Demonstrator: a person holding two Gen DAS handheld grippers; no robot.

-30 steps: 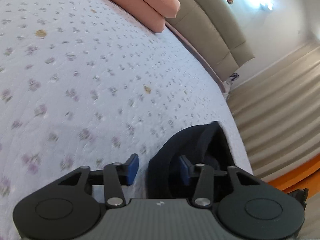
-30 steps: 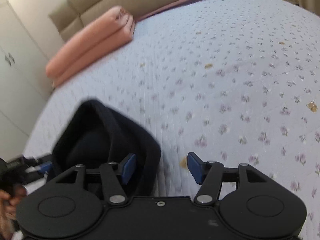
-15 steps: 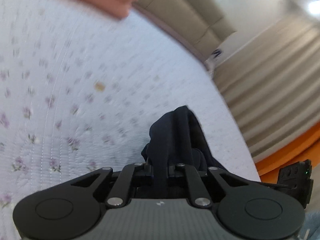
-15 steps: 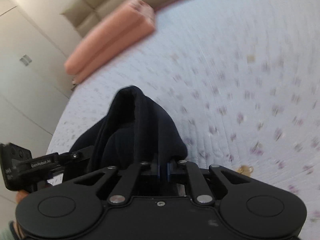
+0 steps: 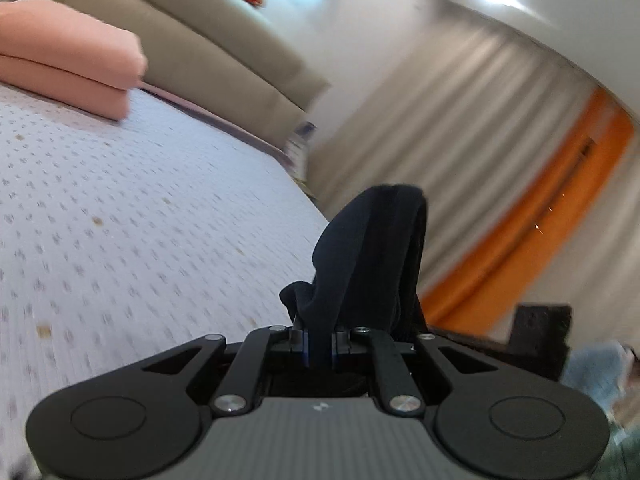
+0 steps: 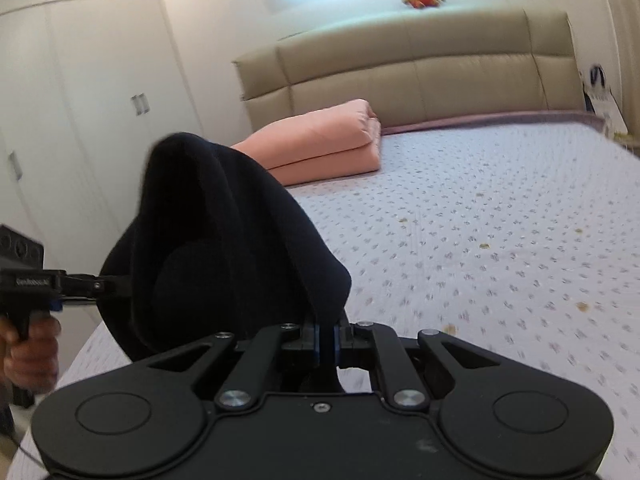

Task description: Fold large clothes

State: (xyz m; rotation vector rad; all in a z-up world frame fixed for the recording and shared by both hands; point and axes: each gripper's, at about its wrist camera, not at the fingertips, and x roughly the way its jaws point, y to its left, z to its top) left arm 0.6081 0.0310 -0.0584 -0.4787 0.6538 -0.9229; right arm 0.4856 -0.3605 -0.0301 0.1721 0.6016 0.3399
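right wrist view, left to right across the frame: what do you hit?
Left gripper at the left edge → black garment bunched up and clamped in the right gripper → folded pink blanket → floral bedspread out to the right.

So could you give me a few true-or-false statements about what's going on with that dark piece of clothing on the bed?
1. Both grippers are shut on the black garment. True: the left gripper and right gripper each pinch its cloth.
2. The black garment lies flat on the bedspread. False: it is bunched and lifted.
3. A folded pink blanket rests near the headboard. True.
4. The bedspread is plain white. False: it has a small floral print.
5. The right gripper's jaws are wide open. False: they are closed on fabric.
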